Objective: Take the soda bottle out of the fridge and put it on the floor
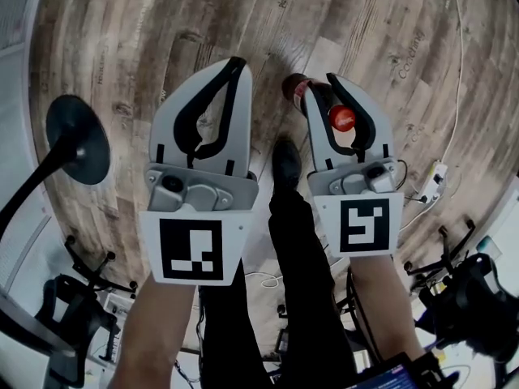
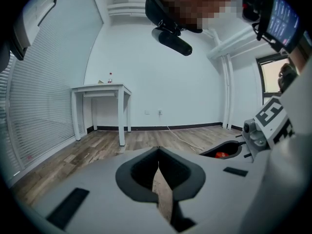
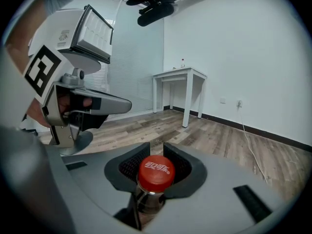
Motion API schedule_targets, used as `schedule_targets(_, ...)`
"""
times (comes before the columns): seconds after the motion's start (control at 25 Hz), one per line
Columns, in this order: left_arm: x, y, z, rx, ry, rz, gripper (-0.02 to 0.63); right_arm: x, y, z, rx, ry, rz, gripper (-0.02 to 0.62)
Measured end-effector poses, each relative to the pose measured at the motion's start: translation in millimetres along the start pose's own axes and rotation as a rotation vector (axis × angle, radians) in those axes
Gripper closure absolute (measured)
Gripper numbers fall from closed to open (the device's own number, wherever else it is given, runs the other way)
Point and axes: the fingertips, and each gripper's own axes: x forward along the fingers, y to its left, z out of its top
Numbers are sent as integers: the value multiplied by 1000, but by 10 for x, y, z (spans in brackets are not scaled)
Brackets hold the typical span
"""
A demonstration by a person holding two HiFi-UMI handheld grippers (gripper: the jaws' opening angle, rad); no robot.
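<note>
A soda bottle with a red cap [image 1: 341, 118] [image 3: 156, 170] hangs by its neck in my right gripper [image 1: 321, 87] [image 3: 153, 147], which is shut on it just under the cap. The dark body of the bottle [image 1: 295, 87] shows beneath the jaws, above the wooden floor [image 1: 340, 23]. My left gripper [image 1: 235, 61] [image 2: 158, 155] is level with it to the left, its jaws closed tip to tip with nothing between them. In the left gripper view the right gripper [image 2: 229, 152] with the red cap shows at the right. No fridge is in view.
A black round stand base [image 1: 77, 136] rests on the floor at the left. The person's dark shoe [image 1: 285, 162] is between the grippers. A power strip with a cable [image 1: 434, 181] lies at the right. A white table [image 2: 100, 89] [image 3: 178, 74] stands by the far wall.
</note>
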Motion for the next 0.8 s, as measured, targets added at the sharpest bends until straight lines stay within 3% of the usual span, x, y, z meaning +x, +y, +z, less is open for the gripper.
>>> schedule_targets(0.8, 210, -58, -647, -10, 57, -18, 589, 325, -20, -759, -18, 52, 29, 495)
